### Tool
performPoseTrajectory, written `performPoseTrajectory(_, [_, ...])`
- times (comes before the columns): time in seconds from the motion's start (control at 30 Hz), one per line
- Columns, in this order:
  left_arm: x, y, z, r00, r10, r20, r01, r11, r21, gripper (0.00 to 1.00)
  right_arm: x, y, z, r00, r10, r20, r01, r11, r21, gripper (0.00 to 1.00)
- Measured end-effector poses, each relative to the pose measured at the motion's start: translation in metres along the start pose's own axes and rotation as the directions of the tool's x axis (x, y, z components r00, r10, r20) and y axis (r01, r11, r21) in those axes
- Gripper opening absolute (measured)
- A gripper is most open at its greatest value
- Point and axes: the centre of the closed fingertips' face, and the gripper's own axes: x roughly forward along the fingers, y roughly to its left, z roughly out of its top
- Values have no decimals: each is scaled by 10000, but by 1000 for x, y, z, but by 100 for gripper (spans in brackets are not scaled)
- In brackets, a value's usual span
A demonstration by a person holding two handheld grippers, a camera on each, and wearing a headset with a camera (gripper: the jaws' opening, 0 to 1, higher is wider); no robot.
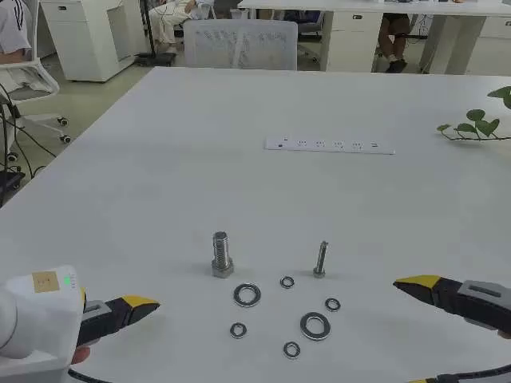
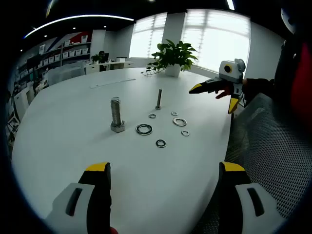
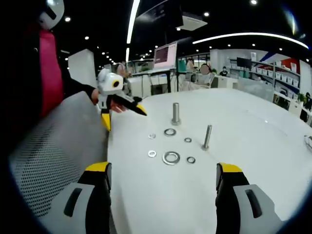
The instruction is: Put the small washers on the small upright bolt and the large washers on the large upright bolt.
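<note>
We've got a wide white counter [image 1: 239, 159], bare over most of its top, its far edge meeting the back of a grey mesh chair [image 1: 239, 44]. There's plenty of open room out there: nothing stands between the bolts and the white power strip [image 1: 329, 145], which lies flat well beyond them. A leafy plant [image 1: 479, 124] pokes in at the right edge.

Down by the near edge, the left hand-held gripper [image 2: 165, 170] sits low on the left, jaws spread wide with nothing between them. Its own view shows bare counter all the way up to the parts. The right hand-held gripper [image 3: 163, 168] comes in from the right, and it gapes too, holding nothing. They flank the parts, each well apart from them.

Now the parts. The large bolt [image 1: 222, 255] stands upright on its head left of centre, shank bare. The small bolt [image 1: 321, 259] stands upright well to its right, also bare.

Toward us, every washer lies flat on the counter. Of the large washers [image 1: 247, 294], one sits just beside the large bolt's head, and the second large washer [image 1: 315, 325] lies nearer us, below the small bolt. The small washers [image 1: 287, 282] are scattered around them: one between the bolts, one small washer [image 1: 333, 304] right of that, another small washer [image 1: 238, 329] to the left, and the last small washer [image 1: 291, 349] closest to the near edge.
</note>
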Motion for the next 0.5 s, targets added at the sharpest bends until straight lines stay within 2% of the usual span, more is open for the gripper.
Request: performPoseTrajectory(0.5, [0,2,0,10000,23,67,-23,10000,2,91,0,-1,1,10000,-74,-22,74,10000,-41,90])
